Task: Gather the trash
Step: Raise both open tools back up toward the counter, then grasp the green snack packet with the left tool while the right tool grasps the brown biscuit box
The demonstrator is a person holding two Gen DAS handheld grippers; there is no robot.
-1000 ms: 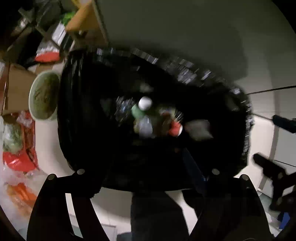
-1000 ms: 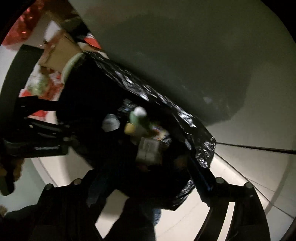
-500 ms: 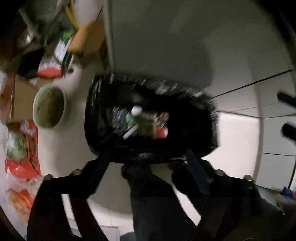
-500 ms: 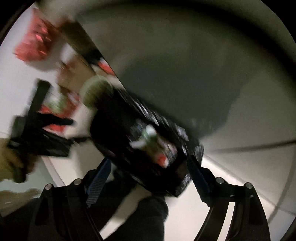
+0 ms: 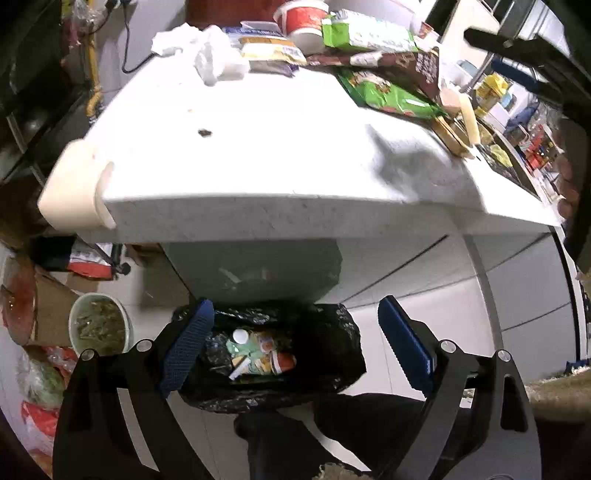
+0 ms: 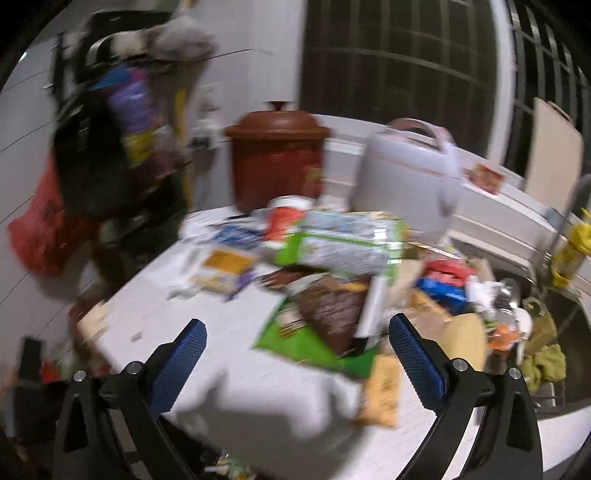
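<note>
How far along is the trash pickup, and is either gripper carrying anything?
Done: the black trash bag on the floor already holds bottles and wrappers. In hand: nothing; the left gripper and right gripper have empty jaws, both opening. Left: the counter still carries crumpled tissue, a green snack bag, a brown wrapper and a red-and-white cup.

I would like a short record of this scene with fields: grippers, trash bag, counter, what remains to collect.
left gripper: jaws opening, nothing between them
right gripper: jaws opening, empty
trash bag: black, open, on floor below counter, holds bottles and wrappers
counter: white, near part bare
remaining: green packet, brown packet, crumpled tissue, red cup
</note>
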